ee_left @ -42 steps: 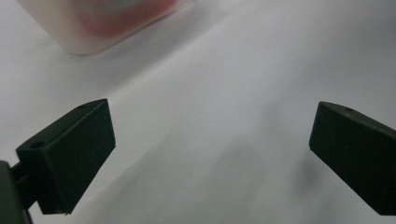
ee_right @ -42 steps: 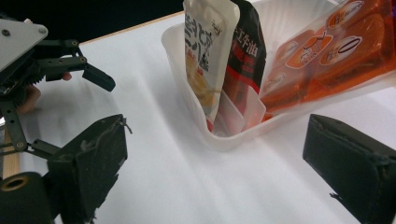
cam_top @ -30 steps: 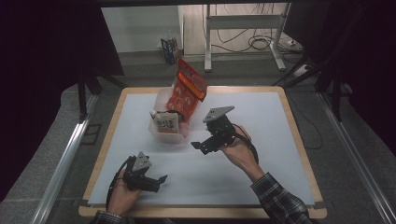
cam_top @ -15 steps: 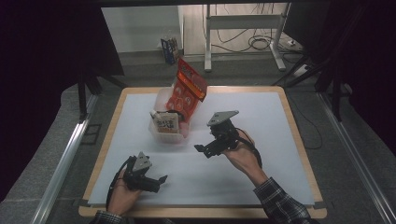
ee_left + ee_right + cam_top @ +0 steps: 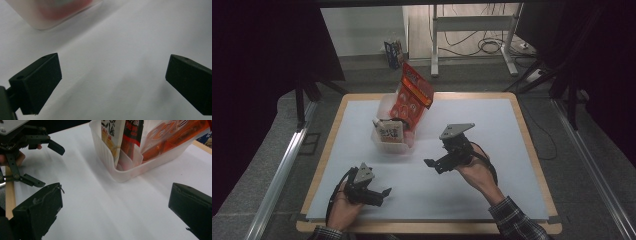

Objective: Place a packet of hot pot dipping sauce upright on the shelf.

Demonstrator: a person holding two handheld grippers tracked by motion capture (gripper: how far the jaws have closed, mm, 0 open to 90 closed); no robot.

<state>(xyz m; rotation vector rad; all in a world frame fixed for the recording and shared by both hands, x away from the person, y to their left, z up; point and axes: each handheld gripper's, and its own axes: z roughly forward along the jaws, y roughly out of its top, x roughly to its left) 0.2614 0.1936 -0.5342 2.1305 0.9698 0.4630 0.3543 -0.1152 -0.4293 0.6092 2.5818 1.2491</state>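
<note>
A translucent plastic bin stands on the white table mat, left of centre. A tall red-orange snack packet sticks up out of it, and a cream packet leans at its near end. My right gripper hovers open to the right of the bin with its jaws pointing left, holding nothing. My left gripper rests open near the front edge. In the right gripper view the bin, the cream packet and the left gripper lie ahead of the right gripper. The left gripper faces bare mat.
The mat lies on a wooden-rimmed table. Metal rails run along both sides of it. Behind the table stand a desk frame with cables and a small blue box on the floor. A blurred corner of the bin sits ahead of the left gripper.
My right gripper has drifted a little to the right and toward the person, away from the bin. The left gripper and the bin have stayed put.
</note>
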